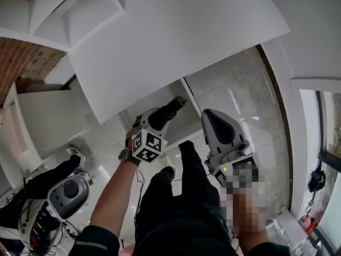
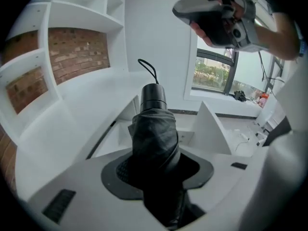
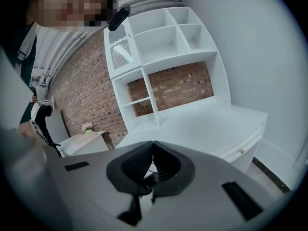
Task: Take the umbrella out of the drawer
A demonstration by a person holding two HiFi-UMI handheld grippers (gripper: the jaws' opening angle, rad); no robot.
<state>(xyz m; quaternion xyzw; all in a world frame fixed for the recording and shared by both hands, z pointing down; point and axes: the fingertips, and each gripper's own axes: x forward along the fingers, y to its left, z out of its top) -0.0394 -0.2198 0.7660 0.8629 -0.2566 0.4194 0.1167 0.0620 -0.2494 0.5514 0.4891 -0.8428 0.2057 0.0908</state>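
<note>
We cannot see the pads of the left gripper (image 2: 159, 170): the umbrella (image 2: 153, 129) fills the gap between its jaws and covers them. Its lower end runs off the bottom edge behind the claw. Ahead of the claw it masks part of the drawer (image 2: 118, 129). Far off to the claw's right, the small things (image 2: 250, 97) by the window are too small to name.

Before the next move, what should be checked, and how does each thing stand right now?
1. Umbrella gripped by the left gripper: ok, pads press its folded cloth.
2. Umbrella free of any surface: ok, held in the air near the white desk.
3. Strap loop free of snags: ok.
4. Right gripper free to help: ok, jaws together, nothing held.
5. Grippers apart from each other: ok.
6. Place to set the umbrella down: cannot tell.
</note>
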